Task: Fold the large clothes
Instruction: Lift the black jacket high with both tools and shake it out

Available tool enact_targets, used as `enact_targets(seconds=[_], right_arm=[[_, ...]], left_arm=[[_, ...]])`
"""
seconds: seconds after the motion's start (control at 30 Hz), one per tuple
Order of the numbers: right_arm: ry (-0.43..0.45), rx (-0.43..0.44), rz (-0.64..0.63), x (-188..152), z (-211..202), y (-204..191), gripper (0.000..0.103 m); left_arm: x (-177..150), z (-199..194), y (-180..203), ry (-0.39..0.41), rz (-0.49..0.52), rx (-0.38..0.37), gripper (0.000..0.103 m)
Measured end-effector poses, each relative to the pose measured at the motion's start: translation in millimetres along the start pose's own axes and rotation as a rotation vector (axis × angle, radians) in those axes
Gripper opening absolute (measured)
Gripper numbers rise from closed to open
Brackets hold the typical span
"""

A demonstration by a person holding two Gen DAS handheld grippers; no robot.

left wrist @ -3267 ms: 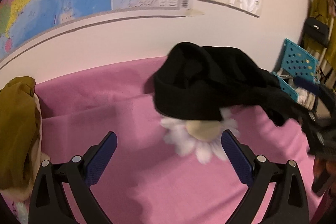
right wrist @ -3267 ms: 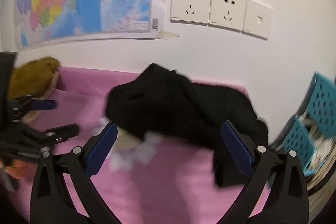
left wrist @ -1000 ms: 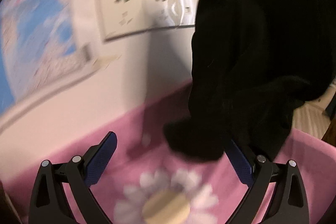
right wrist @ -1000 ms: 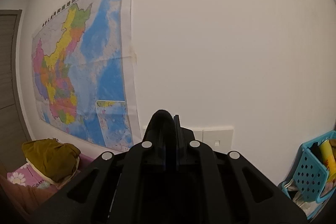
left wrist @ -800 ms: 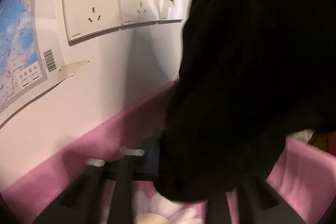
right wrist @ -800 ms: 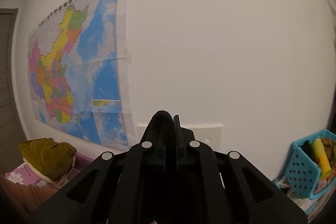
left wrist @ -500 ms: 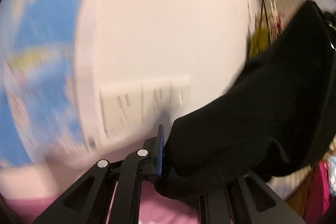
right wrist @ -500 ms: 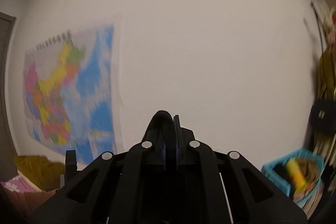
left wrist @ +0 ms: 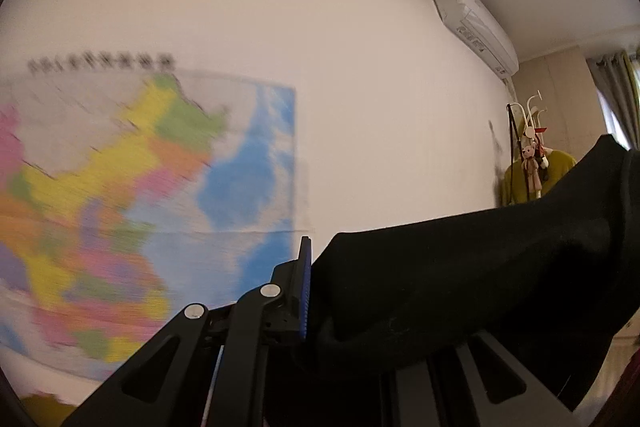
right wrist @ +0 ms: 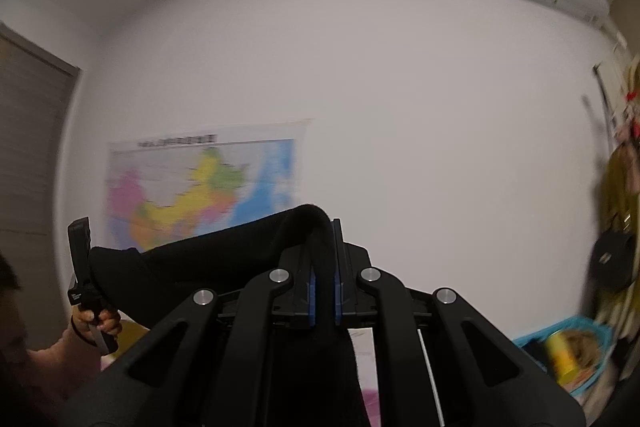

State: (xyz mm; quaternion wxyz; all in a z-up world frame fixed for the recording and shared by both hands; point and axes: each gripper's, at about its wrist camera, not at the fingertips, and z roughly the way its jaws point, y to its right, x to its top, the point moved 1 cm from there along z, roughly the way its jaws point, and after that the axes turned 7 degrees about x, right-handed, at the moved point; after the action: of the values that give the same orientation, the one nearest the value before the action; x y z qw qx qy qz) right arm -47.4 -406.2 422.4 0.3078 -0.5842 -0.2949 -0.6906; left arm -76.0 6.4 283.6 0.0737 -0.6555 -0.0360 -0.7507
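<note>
A large black garment hangs in the air, stretched between my two grippers. My left gripper is shut on one edge of it; only its left blue pad shows, the cloth hides the other. In the right wrist view my right gripper is shut on a fold of the same black garment, which runs left to the left gripper held up in a hand. Both grippers point up toward the wall.
A colourful wall map hangs on the white wall. An air conditioner sits high at the right. A coat rack with a yellow-green garment stands at the right. A blue basket is at the lower right.
Both grippers have closed on the black garment and lifted it off the pink bed. Both views have tilted up from the bed to the upper wall.
</note>
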Motion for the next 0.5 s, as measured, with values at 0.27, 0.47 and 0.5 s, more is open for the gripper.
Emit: enact_targets(seconds=[0.27,0.47,0.5], right_arm=[[-0.008,0.213,0.015,-20,-15,-52,0.006],[-0.212,0.294,0.175,-97,93,-34,0.006],[-0.263,0.297,0.208,-118,117,-29,0.006]], left_arm=[[16,-129,-12,-0.017,0.195,0.272,0.011],[-57,-64,-40,-0.359,0.217,0.34,0.011],[-79,-44,-50,-0.428,0.199,0.354,0.011]])
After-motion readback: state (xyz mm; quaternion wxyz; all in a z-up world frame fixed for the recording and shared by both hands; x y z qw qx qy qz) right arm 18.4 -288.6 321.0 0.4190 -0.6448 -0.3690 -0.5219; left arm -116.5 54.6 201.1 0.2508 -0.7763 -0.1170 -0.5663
